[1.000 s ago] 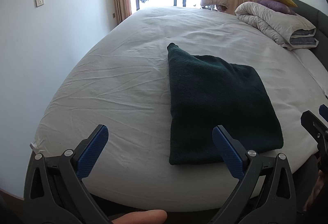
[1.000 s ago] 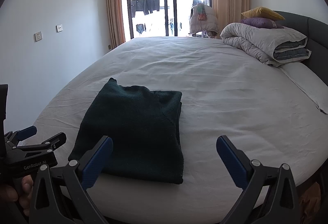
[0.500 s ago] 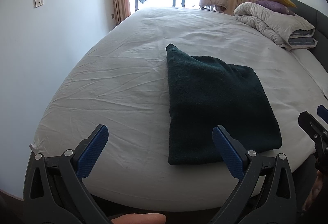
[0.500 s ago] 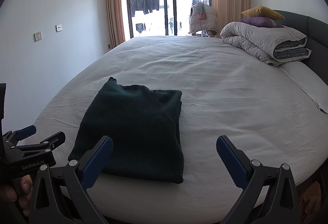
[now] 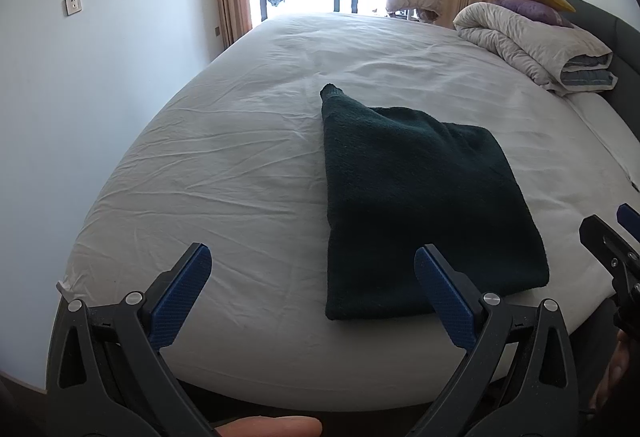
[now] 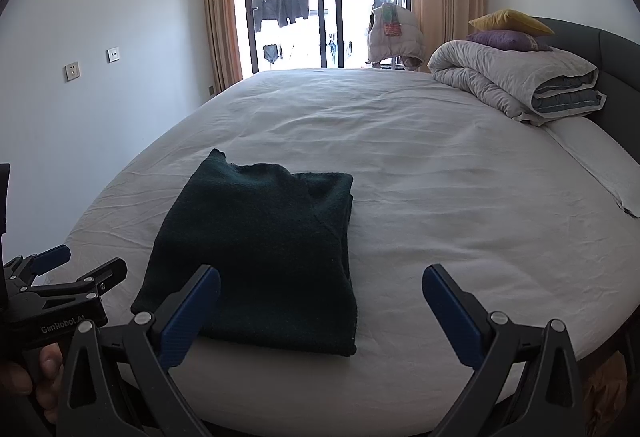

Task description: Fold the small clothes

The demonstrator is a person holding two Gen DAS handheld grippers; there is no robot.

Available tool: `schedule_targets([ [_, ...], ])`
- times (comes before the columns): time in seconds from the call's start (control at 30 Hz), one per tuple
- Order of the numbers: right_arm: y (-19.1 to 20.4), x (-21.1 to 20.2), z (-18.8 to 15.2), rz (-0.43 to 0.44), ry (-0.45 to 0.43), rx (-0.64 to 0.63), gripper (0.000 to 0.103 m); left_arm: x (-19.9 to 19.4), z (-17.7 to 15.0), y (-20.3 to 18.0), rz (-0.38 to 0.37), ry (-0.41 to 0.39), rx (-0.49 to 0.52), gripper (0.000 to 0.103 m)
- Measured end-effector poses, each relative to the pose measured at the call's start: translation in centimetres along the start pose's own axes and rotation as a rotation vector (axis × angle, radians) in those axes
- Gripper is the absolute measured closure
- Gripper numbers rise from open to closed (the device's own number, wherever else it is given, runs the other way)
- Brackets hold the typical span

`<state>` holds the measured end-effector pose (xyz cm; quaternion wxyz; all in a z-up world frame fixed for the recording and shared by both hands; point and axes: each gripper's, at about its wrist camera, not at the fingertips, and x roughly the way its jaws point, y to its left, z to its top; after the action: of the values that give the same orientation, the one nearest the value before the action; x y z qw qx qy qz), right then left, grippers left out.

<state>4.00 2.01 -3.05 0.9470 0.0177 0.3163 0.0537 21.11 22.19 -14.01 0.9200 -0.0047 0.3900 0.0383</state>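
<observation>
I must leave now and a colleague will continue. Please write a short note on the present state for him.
Left claw: open, holds nothing, short of the bed's near edge.
Right claw: open, holds nothing, also short of the near edge.
Dark green knitted garment: lies folded in a rough rectangle on the white bed sheet, near the front edge.
Done: this fold seems finished.
Left: perhaps tidy the corner that sticks out at the far left.

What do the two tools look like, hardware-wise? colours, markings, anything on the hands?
Both match: the left tool and right tool have black triangulated plastic arms with silver pivot screws and blue textured fingertip pads. Seen from the right wrist view, the left one's body carries white "GenRobot.AI" lettering. Bare fingers wrap its handle; no sleeves or cables in view.
</observation>
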Motion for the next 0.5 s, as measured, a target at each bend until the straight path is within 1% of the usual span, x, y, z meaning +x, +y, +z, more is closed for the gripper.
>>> schedule_targets([
  [0.5, -0.42, 0.23, -0.49, 0.001, 0.010, 0.004, 0.000, 0.11, -0.02, -0.05, -0.001, 0.003, 0.004, 0.000],
])
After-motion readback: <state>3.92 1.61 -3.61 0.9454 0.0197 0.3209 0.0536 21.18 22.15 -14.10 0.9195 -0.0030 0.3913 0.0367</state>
